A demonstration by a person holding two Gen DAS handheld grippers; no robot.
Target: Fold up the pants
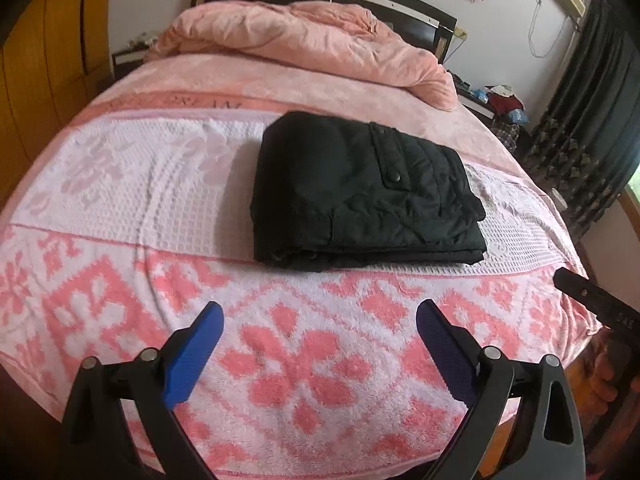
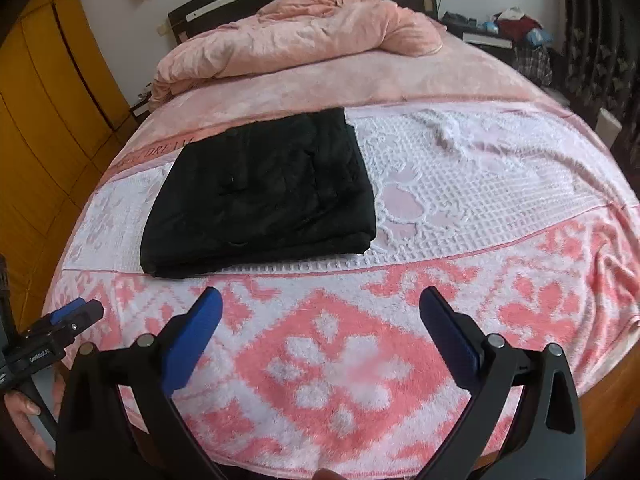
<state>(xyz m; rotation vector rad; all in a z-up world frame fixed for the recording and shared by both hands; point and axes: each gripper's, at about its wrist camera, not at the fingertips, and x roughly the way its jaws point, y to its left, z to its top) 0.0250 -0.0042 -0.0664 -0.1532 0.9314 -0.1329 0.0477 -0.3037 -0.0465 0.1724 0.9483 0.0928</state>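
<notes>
I can read "DREAM" on the pink band (image 2: 160,151) of the bedspread (image 2: 340,360) (the letters before it are blurred) toward the headboard end.

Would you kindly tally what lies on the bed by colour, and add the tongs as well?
Black: 1, the folded pants
Plain pink: 1, the bunched quilt
Pink and white: 1, the patterned towel blanket
Blue-padded tongs: 2, left tongs and right tongs, both open and empty
Total: 5
</notes>
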